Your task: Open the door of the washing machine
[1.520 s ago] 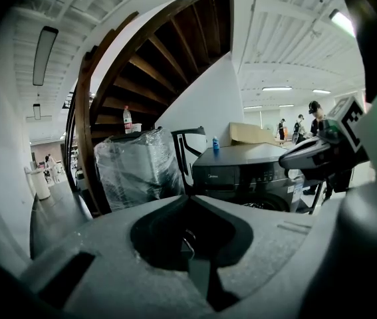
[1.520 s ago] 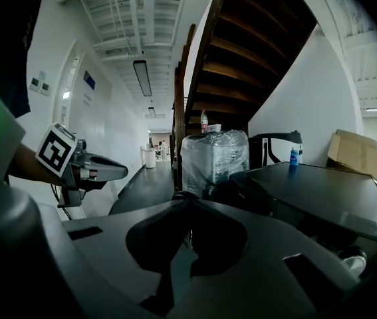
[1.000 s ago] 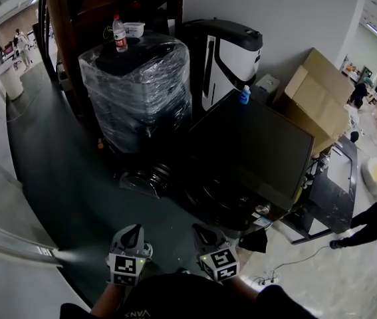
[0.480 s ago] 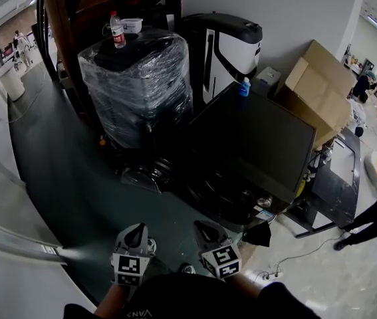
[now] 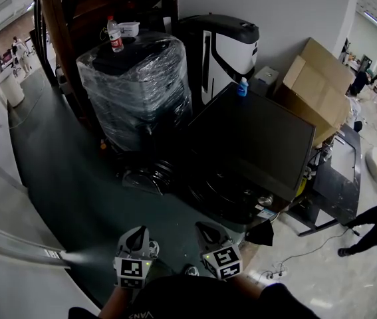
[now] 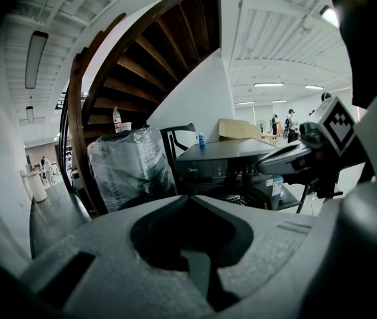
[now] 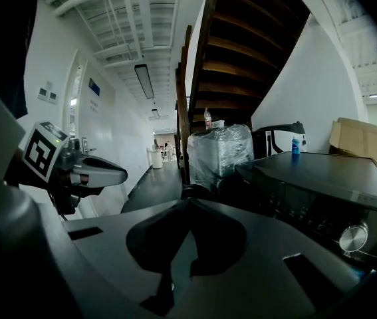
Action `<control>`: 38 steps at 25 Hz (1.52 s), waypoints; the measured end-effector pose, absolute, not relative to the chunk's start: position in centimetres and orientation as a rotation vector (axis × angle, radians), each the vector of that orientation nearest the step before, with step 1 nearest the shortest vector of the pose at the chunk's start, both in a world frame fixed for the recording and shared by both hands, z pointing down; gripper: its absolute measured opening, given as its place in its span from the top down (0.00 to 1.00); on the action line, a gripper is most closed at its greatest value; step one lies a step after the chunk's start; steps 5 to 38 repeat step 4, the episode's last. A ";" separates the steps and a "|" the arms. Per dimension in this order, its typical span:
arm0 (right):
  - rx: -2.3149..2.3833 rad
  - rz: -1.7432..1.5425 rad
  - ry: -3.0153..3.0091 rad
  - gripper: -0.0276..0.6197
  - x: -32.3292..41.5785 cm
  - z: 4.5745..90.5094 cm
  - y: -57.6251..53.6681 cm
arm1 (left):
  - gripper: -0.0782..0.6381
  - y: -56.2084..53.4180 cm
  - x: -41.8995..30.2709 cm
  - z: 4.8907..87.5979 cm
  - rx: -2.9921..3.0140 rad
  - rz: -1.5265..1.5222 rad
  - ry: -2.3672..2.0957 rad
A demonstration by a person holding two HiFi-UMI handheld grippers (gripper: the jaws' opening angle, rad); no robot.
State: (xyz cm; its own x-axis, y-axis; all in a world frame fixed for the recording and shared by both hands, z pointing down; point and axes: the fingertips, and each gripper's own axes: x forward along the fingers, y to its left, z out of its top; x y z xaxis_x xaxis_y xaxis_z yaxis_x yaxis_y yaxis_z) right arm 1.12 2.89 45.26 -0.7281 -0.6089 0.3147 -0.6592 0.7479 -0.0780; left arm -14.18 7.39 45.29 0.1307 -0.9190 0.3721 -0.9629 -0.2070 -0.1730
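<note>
Both the left gripper and right gripper hang at bottom centre, fingers closed on nothing, seemingly because the washing machine at mid-frame stands well apart.

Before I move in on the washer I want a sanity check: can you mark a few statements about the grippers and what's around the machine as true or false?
1. The left gripper and right gripper are both shut, with nothing between the jaws. True.
2. The right gripper is touching the washing machine. False: it hangs short of the machine, apart from it.
3. A water bottle stands on the plastic-wrapped appliance. True.
4. The blue bottle lies on the floor. False: it stands upright at the back edge of the washing machine's top.
</note>
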 end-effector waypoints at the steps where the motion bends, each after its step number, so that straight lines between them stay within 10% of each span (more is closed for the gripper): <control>1: 0.995 0.275 -2.676 0.95 1.2 45.3 3.0 | 0.87 7.5 -14.2 45.3 2.275 0.614 -1.909; 38: 1.003 0.301 -2.669 0.95 1.3 45.2 3.2 | 0.87 7.6 -14.2 45.2 2.265 0.605 -1.917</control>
